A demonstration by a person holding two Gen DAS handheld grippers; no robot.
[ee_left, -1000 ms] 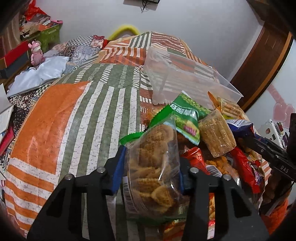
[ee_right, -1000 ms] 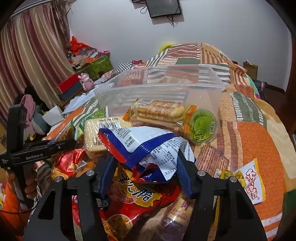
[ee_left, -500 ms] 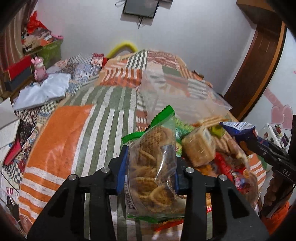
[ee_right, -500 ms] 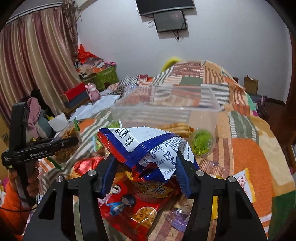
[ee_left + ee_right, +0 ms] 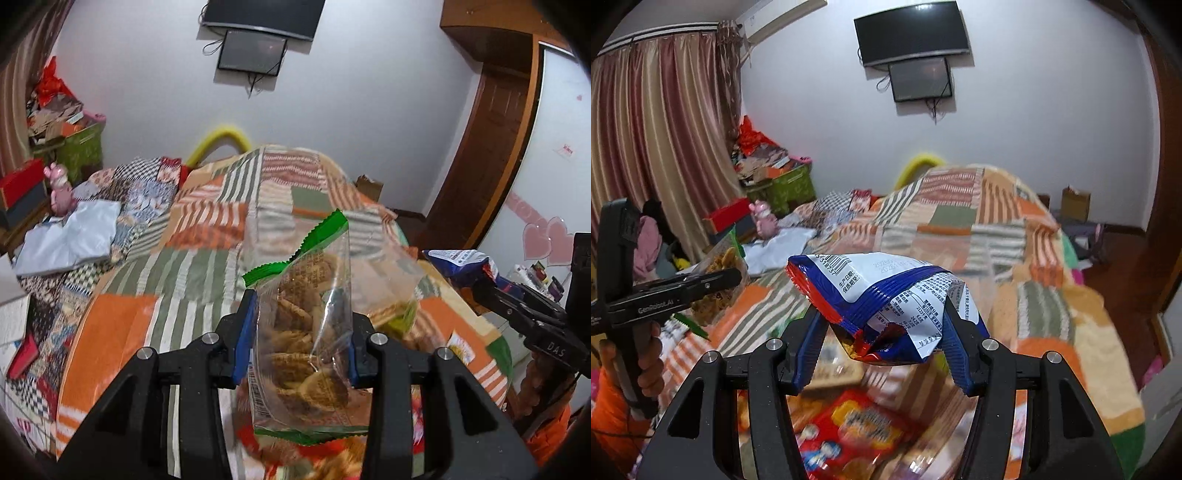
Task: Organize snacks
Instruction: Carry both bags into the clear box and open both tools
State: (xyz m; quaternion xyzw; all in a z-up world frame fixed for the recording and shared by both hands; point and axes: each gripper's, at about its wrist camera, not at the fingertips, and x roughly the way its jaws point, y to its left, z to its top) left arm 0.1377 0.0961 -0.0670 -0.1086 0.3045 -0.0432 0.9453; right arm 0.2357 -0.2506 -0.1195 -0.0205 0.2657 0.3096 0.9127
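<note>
White walls back a bed [image 5: 122, 332] covered with an orange, green and striped patchwork quilt; a dark television [image 5: 911, 32] hangs on the wall with a smaller screen just below it, and striped curtains [image 5: 661, 140] fall at the left of the right wrist view. The left gripper [image 5: 299, 332] has its jaws clamped on a clear, green-edged bag of waffle biscuits [image 5: 306, 332], held upright in the air above the quilt. Behind that bag stands a clear plastic container [image 5: 391, 280], blurred, with some packets showing inside it. The right gripper [image 5: 886, 328] has its jaws clamped on a blue, white and red snack packet [image 5: 882, 295], crumpled and held clear of the bed. Below it, out of focus, lies a red snack bag [image 5: 849, 432] among other packets on the quilt. A pink toy figure [image 5: 61, 192] sits beside a pale folded cloth [image 5: 70, 240] at the bed's far left edge.
</note>
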